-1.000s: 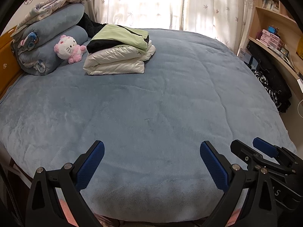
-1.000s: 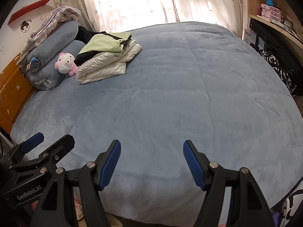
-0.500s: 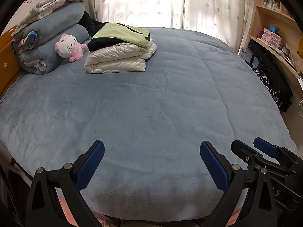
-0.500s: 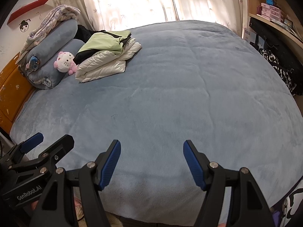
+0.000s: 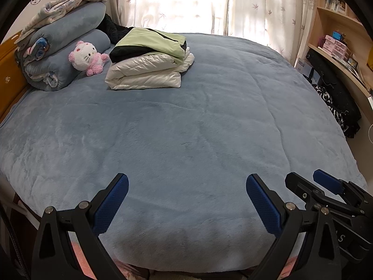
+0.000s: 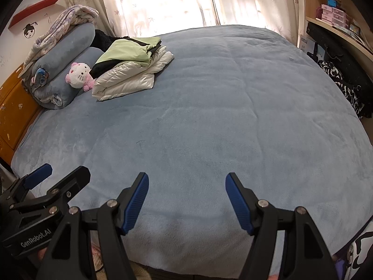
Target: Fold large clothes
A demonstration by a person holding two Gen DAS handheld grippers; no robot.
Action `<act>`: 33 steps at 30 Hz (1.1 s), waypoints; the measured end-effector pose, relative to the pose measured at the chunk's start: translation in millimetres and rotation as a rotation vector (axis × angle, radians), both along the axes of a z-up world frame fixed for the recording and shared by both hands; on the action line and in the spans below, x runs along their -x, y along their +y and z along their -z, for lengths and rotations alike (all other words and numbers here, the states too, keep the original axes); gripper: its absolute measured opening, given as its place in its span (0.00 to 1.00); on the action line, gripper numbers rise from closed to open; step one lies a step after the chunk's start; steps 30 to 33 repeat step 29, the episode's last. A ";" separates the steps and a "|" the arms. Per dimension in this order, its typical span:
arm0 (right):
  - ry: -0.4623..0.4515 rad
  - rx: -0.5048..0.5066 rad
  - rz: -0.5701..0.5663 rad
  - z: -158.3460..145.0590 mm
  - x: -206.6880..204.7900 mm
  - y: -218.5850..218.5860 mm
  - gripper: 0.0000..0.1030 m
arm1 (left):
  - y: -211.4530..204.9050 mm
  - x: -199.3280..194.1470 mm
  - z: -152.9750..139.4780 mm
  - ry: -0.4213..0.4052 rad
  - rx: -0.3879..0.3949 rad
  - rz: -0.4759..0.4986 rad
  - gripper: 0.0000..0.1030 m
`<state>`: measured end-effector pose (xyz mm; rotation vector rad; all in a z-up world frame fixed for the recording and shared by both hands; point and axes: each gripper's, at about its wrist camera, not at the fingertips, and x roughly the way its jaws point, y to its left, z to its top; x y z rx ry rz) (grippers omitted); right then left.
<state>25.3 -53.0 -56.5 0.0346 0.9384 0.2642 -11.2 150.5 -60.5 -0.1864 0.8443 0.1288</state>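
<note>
A stack of folded clothes lies at the far left of the blue bed (image 5: 198, 128): a light green and black jacket (image 5: 151, 43) on top of a shiny white padded jacket (image 5: 144, 75). The right wrist view shows the same stack (image 6: 130, 74). My left gripper (image 5: 186, 182) hovers open over the bed's near edge with nothing between its blue pads. Beside it my right gripper (image 6: 186, 178) is also open and empty. Each gripper shows in the other's view, the right one (image 5: 312, 182) and the left one (image 6: 63, 172). Both are far from the stack.
Rolled blue blankets (image 5: 60, 53) and a pink and white plush toy (image 5: 87, 57) sit against the orange headboard (image 6: 14, 116) at the left. Curtains (image 5: 186, 2) hang behind the bed. Wooden shelves (image 5: 338, 46) and dark clothes (image 5: 335, 107) line the right side.
</note>
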 end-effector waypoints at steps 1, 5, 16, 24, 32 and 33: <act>0.000 0.000 0.000 0.6 0.2 -0.2 0.67 | -0.2 0.3 -0.2 0.000 0.000 -0.001 0.97; -0.001 0.002 0.001 0.6 0.3 0.2 0.67 | 0.0 2.3 0.3 0.000 -0.002 -0.003 0.97; -0.001 0.005 0.000 2.6 1.7 1.7 0.67 | 0.6 2.3 0.2 0.000 -0.002 -0.003 0.97; 0.000 0.006 -0.001 2.5 2.9 4.6 0.67 | 0.0 8.0 -0.6 0.004 -0.001 -0.014 0.97; 0.002 0.008 -0.002 3.3 3.4 6.0 0.67 | 0.3 9.1 -1.1 0.011 0.008 -0.019 0.97; 0.002 0.008 -0.002 3.3 3.4 6.0 0.67 | 0.3 9.1 -1.1 0.011 0.008 -0.019 0.97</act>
